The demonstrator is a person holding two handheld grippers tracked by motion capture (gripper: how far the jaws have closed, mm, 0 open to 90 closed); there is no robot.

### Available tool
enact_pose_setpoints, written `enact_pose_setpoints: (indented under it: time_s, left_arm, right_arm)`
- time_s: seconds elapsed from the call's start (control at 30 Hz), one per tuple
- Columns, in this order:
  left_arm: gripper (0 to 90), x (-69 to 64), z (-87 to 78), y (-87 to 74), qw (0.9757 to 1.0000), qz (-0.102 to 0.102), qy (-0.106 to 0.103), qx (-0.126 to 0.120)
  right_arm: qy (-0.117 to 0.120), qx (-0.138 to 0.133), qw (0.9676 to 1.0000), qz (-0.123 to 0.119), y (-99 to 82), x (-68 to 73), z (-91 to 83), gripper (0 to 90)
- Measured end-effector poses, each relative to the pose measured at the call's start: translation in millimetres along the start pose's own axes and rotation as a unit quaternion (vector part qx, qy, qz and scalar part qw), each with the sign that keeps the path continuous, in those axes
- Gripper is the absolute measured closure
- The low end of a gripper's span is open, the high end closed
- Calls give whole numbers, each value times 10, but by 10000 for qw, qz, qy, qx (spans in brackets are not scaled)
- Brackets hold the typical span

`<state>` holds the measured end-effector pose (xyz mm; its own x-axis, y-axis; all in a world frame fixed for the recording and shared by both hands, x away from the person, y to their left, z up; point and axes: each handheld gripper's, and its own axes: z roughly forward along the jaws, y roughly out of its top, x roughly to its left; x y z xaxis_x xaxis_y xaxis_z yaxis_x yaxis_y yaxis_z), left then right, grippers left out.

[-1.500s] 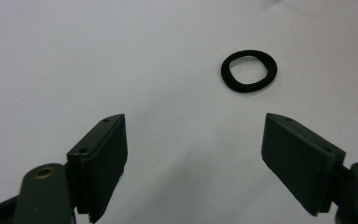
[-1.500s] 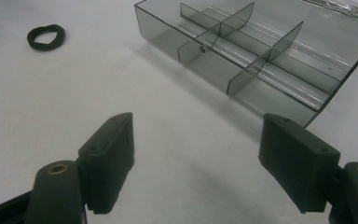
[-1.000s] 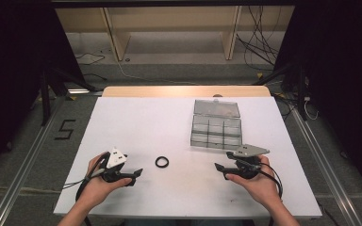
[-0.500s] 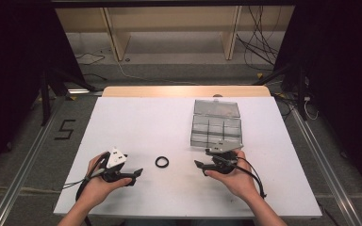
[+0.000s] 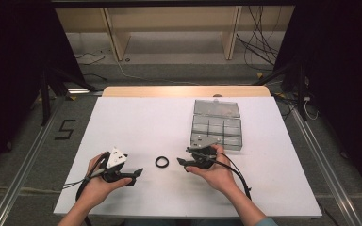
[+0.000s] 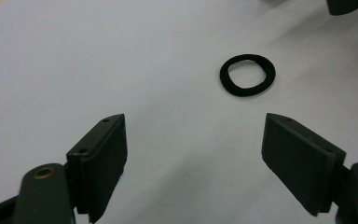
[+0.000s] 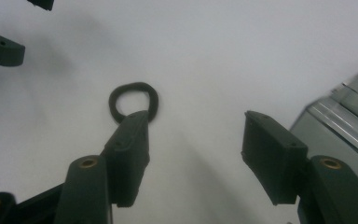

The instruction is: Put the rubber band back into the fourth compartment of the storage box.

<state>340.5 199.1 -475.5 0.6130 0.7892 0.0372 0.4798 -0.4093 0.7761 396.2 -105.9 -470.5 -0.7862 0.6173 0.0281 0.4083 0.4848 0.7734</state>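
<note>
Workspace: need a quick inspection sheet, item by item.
Surface: white table, flat.
Job's things: black ring lying flat between the grippers; clear compartment box, lid open, behind the right gripper.
Clutter: nothing seen.
Grippers: left gripper open, ring ahead of it; right gripper open, jaws have just been closing, nothing between them, ring by one tip.
Cables: one trails from each gripper; loose cables on the floor.
Surroundings: wooden frame, dark curtains.
</note>
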Motion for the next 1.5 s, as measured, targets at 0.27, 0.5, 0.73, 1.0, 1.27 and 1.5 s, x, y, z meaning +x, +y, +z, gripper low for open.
enact_pose_setpoints:
  time_s: [0.27, 0.5, 0.73, 1.0, 1.27, 1.5]
  left_arm:
    - [221, -4, 0, 2, 10000, -2, -5, -11]
    - [221, -6, 0, 2, 10000, -4, -12, -18]
    - [221, -5, -1, 2, 10000, -7, -18, -22]
    - [221, -6, 0, 5, 10000, 0, -23, -23]
    - [221, -6, -3, 6, 10000, -6, -22, -25]
    - [222, -5, -4, 8, 10000, 4, -27, -28]
  right_arm:
    - [125, 140, 9998, -62, 150, 90, 241, 472]
    - [222, 353, 9989, -217, 229, 193, 461, 538]
    - [243, 589, 9973, -357, 246, 256, 621, 602]
    - [198, 733, 9962, -428, 224, 285, 686, 707]
    - [257, 798, 9955, -432, 236, 314, 688, 842]
    - [277, 814, 9955, -407, 238, 312, 685, 876]
